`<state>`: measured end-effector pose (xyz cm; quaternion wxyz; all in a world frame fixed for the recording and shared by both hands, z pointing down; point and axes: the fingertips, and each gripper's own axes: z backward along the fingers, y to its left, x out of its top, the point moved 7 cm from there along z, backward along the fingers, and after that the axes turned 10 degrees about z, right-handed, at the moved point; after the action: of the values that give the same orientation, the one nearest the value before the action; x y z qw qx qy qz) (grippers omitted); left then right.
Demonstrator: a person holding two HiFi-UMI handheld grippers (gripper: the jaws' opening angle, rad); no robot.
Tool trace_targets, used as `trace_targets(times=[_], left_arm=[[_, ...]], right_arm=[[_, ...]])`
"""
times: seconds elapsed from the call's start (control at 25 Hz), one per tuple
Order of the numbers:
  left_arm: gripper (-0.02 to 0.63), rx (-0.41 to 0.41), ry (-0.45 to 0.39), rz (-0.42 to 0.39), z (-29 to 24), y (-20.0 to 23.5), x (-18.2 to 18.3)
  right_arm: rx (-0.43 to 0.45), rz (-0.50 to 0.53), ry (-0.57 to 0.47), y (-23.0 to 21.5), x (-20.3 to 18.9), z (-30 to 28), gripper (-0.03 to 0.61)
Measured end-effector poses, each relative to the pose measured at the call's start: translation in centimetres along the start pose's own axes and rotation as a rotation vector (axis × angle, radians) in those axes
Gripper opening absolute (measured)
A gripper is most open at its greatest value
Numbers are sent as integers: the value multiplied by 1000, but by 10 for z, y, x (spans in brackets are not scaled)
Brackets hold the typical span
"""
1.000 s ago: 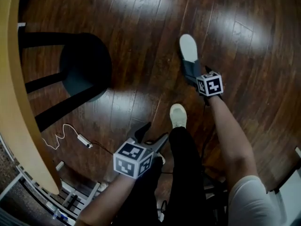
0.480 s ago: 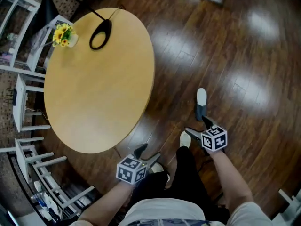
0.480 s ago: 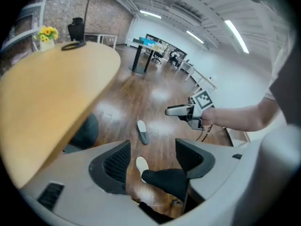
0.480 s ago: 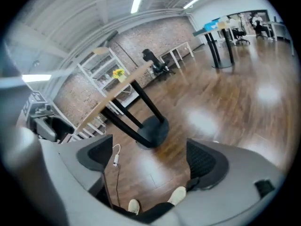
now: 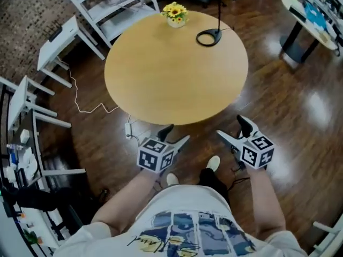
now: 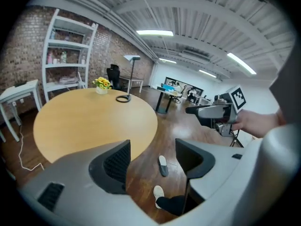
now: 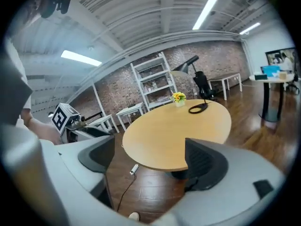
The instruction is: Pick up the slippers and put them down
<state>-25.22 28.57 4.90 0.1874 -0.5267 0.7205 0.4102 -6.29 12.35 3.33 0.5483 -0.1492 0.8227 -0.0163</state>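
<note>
Slipper (image 6: 162,165) lies on floor (image 5: 300,108) near round table (image 5: 177,74).

Both bare forearms reach forward from the torso, the left forearm (image 5: 126,199) and the right forearm (image 5: 262,197) spread slightly apart. The left gripper (image 5: 176,134) points ahead and somewhat downward, its marker cube (image 5: 155,157) facing up. Its jaws stand apart with nothing gripped between them. The right gripper (image 5: 230,127) is held about level with it (a little farther out to the side). Its jaws are closing, yet a clear gap shows between the pads and they hold nothing
</note>
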Motion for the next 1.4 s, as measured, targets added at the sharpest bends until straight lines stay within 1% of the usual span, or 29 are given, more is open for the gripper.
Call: trace_targets(times=[0.04, 0.12, 0.24, 0.32, 0.44, 0.56, 0.72, 0.84, 1.04, 1.4], left_arm=[[296, 21, -20, 11, 22, 15, -3], [296, 46, -47, 33, 65, 41, -15], [296, 62, -90, 51, 120, 71, -29], [296, 72, -113, 65, 148, 85, -39], [296, 82, -135, 76, 174, 100, -51], [296, 80, -145, 81, 188, 113, -62], [296, 70, -144, 84, 200, 125, -72], [296, 65, -148, 84, 201, 128, -70], [296, 43, -132, 73, 196, 127, -70], [296, 37, -126, 58, 197, 128, -70]], right_arm=[[3, 26, 14, 24, 7, -11, 462], [12, 63, 56, 70, 13, -32, 497], [37, 120, 124, 128, 18, -57, 497], [43, 144, 163, 158, 15, -66, 497], [14, 160, 180, 186, 12, -69, 497], [-18, 167, 180, 203, 12, -73, 497], [-34, 164, 190, 221, 9, -75, 497], [-39, 165, 201, 222, 9, -74, 497], [-63, 166, 211, 221, 6, -68, 497], [-61, 183, 217, 223, 9, -69, 497]])
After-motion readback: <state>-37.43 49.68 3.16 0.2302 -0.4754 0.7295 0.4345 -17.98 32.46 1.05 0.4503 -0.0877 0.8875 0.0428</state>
